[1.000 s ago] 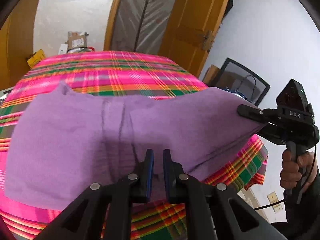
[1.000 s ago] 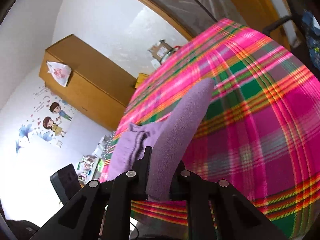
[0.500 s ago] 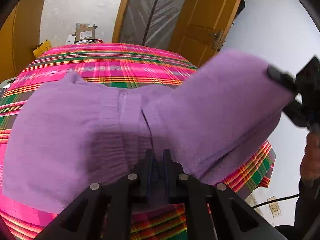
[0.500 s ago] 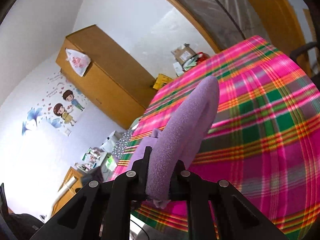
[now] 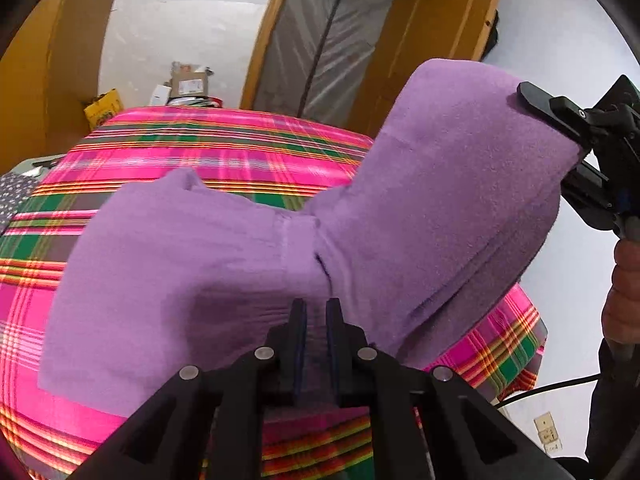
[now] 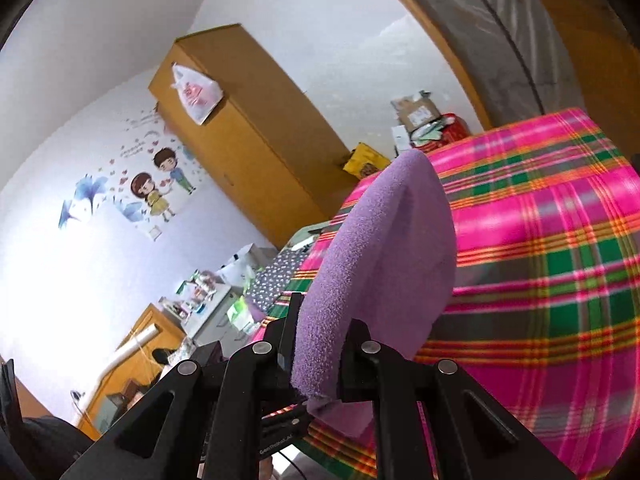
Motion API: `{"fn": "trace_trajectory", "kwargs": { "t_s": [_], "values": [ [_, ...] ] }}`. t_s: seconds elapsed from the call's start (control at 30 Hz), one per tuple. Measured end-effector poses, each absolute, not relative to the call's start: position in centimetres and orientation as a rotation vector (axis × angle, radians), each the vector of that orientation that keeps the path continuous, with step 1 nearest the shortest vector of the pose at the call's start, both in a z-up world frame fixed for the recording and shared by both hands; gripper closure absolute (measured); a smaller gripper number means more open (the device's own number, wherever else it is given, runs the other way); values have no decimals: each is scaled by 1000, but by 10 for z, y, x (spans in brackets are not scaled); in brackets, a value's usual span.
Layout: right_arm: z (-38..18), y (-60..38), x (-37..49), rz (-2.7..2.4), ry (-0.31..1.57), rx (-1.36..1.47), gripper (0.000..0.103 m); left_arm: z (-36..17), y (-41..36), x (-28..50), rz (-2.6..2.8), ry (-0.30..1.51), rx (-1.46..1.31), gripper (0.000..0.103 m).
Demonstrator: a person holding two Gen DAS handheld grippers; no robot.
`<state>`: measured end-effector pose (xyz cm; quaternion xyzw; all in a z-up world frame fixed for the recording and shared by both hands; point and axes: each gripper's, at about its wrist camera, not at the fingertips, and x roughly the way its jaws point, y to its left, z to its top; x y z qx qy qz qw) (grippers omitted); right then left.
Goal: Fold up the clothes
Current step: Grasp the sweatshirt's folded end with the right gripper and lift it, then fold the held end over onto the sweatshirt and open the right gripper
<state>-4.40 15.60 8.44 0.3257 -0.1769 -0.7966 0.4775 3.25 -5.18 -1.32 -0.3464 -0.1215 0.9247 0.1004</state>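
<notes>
Plaid-covered table (image 5: 224, 152); purple garment (image 5: 180, 248) partly resting on it.

A: What kind of place is this?

B: It is a room in a home. On the white wall there is a cartoon sticker of a boy and a girl (image 6: 160, 184) with hearts and blue leaves.

A: What else shows it?

B: A tall wooden wardrobe (image 6: 248, 140) with a plastic bag (image 6: 196, 94) hanging on it, a wooden door (image 5: 436, 36), cardboard boxes (image 5: 190, 82) against the far wall, and a table under a pink plaid cloth (image 5: 224, 148). A low cabinet (image 6: 208, 308) at the wall is crowded with small household things.
</notes>
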Motion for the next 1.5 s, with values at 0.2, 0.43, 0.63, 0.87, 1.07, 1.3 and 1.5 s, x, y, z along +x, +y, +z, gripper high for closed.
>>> {"fn": "trace_trajectory", "kwargs": {
  "t_s": [0.2,0.43,0.63,0.87,1.07,1.3,1.5],
  "values": [
    [88,116,-51,-1909,-366,815,91,-16,-77,42,2770,-430,-1028,94],
    [85,56,-57,-1847,-273,855,91,-21,-108,56,2810,-511,-1024,94],
    [65,-9,-64,-1788,-161,939,90,-25,-136,69,2859,-587,-1019,94],
    [17,-82,-67,-1721,-14,1063,89,-30,-176,86,2949,-678,-1026,94],
    [-20,-117,-67,-1688,74,1159,84,-31,-199,95,2997,-709,-1008,94],
    [-7,-118,-48,-1641,56,1111,56,-30,-217,100,3026,-752,-1001,94],
    [20,-84,-35,-1616,-60,977,56,-20,-225,108,3032,-816,-934,93]
  ]
}}
